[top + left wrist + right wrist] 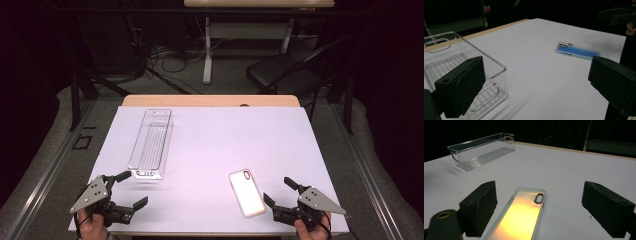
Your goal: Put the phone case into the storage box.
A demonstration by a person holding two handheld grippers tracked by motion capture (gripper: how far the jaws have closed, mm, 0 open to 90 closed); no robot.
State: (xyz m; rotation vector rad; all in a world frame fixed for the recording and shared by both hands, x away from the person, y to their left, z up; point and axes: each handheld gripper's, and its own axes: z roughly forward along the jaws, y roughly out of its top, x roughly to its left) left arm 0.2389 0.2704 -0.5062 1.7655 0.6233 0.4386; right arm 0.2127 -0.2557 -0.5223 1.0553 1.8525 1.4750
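Phone case of pale, glossy translucent plastic with an oval camera cut-out (pixel 246 192) lies flat on the white-covered bench (pixel 215 145), at its near right part, just beside the right gripper (pixel 280 192). In the right gripper view the case (pixel 520 216) sits between that gripper's two black jaws, which stand wide apart on either side of it without touching it; its camera cut-out end points away from the gripper. The left gripper (pixel 131 189) hovers at the near left corner of the bench with its jaws also wide apart and nothing between them; in the left gripper view the case (pixel 577 50) lies well apart from it, across the bench. A long, clear plastic bin with ribbed floor and handle slots (pixel 151 144) stands on the left part of the bench, its near end just beside the left gripper's upper jaw. A strip of light wood (pixel 210 100) shows at the bench's far edge. Beyond it the room is dark, with grey floor, trailing cables (pixel 165 57), a black folding chair (pixel 280 72) and the white legs of another table (pixel 207 50).
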